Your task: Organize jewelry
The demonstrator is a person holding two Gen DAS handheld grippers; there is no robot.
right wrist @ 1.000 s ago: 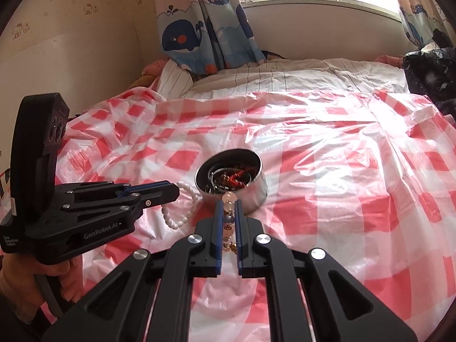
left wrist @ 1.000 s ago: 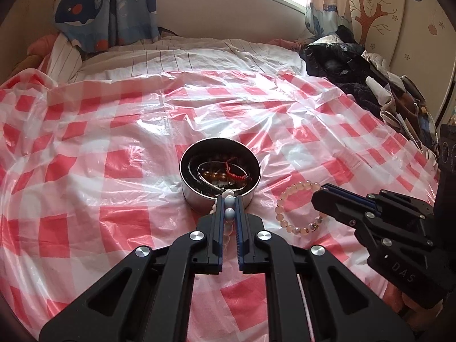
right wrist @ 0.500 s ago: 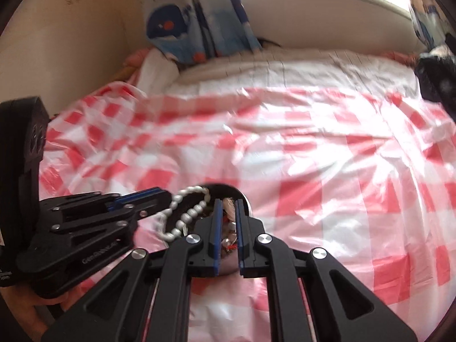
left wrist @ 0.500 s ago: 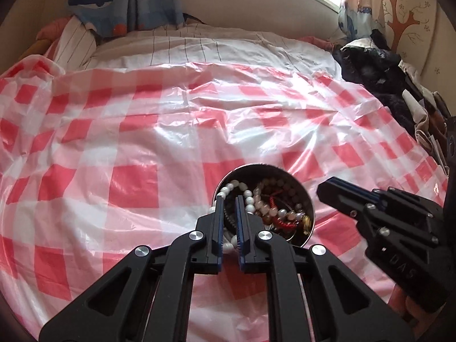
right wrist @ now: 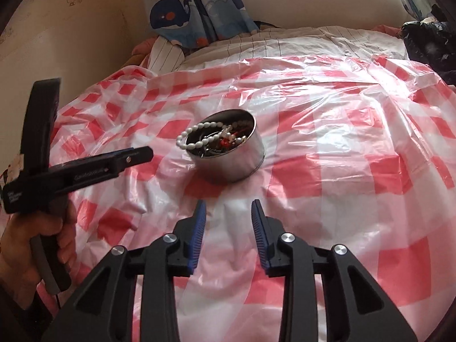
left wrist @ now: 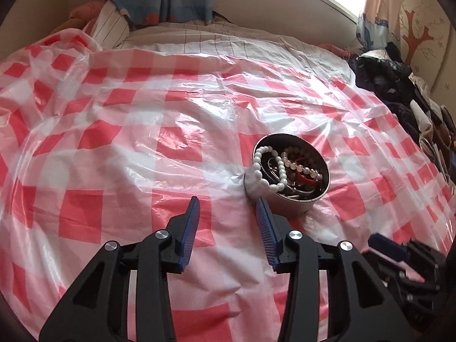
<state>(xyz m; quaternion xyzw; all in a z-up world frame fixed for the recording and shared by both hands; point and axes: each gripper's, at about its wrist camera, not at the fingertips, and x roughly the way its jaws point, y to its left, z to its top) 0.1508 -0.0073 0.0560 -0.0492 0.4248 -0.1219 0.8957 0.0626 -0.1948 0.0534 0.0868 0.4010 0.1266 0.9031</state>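
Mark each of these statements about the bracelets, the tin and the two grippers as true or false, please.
1. The left gripper is open and empty. True.
2. The white bead bracelet lies flat on the checked plastic sheet. False: it hangs over the rim of the round metal tin.
3. The right gripper grips a bracelet. False: it is open, holding nothing.
4. The tin stands upright on the sheet. True.

Left tongs spread w/ nothing between, white bracelet draped over tin rim
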